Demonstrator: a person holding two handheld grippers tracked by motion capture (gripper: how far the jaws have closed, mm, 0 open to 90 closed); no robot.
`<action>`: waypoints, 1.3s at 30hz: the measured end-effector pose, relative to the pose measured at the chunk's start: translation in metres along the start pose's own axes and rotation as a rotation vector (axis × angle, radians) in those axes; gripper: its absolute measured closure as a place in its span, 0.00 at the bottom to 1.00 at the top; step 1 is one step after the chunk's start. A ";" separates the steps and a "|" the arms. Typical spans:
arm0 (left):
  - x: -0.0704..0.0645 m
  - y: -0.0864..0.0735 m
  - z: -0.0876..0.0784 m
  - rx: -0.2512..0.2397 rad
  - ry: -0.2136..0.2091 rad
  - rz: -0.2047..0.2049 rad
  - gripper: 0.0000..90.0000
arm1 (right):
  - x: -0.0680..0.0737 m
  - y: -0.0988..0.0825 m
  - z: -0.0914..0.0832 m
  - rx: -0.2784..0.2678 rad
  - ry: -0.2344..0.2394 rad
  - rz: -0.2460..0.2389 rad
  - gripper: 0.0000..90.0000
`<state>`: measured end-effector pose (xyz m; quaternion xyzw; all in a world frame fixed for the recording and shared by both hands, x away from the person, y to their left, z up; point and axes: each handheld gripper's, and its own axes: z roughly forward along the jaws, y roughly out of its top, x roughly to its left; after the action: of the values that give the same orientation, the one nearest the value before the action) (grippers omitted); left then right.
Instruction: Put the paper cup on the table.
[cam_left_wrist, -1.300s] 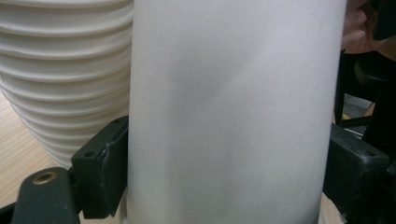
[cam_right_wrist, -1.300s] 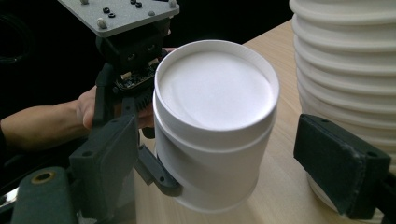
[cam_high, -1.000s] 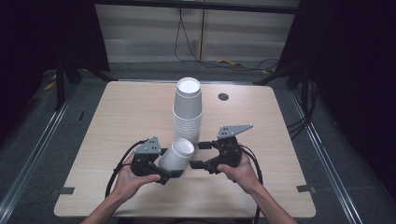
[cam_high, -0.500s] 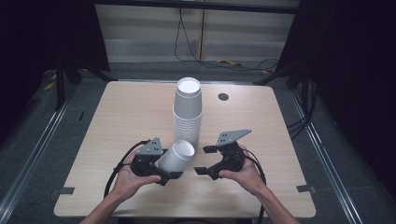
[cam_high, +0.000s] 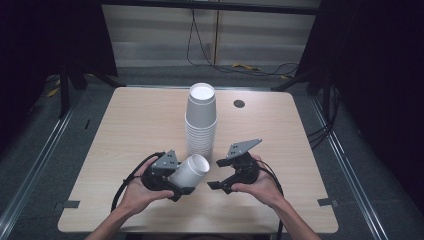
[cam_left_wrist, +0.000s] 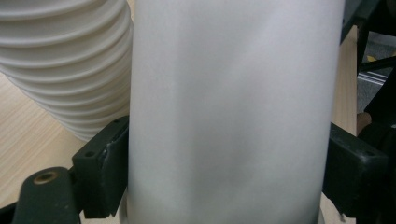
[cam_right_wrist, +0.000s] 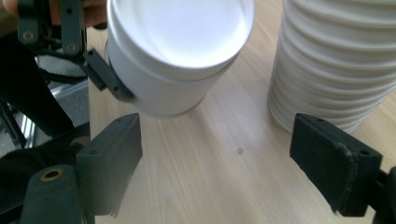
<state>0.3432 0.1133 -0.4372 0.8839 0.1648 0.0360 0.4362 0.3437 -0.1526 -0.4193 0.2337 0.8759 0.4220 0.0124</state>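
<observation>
One wooden table (cam_high: 125, 130) stands on grey floor (cam_high: 30, 145).

A lab-style recording bay: a bare wooden table (cam_high: 125, 130) with a cable port (cam_high: 239, 104) stands on grey floor between metal floor rails (cam_high: 35, 170), hemmed by black curtains (cam_high: 45, 40), with loose cables (cam_high: 200, 45) trailing past a pale back wall (cam_high: 150, 35)
</observation>
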 end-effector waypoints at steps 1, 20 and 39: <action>0.001 0.000 -0.001 0.009 -0.004 -0.001 0.17 | 0.000 0.000 0.000 0.000 0.000 0.000 0.19; 0.003 0.006 -0.001 0.129 0.011 0.039 0.17 | 0.008 0.006 0.012 0.119 0.008 -0.074 0.19; 0.001 0.026 0.016 0.271 -0.005 0.125 0.17 | 0.008 0.010 0.006 0.209 -0.002 -0.148 0.19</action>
<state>0.3543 0.0861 -0.4267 0.9433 0.1116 0.0384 0.3102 0.3415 -0.1393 -0.4138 0.1690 0.9299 0.3262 0.0200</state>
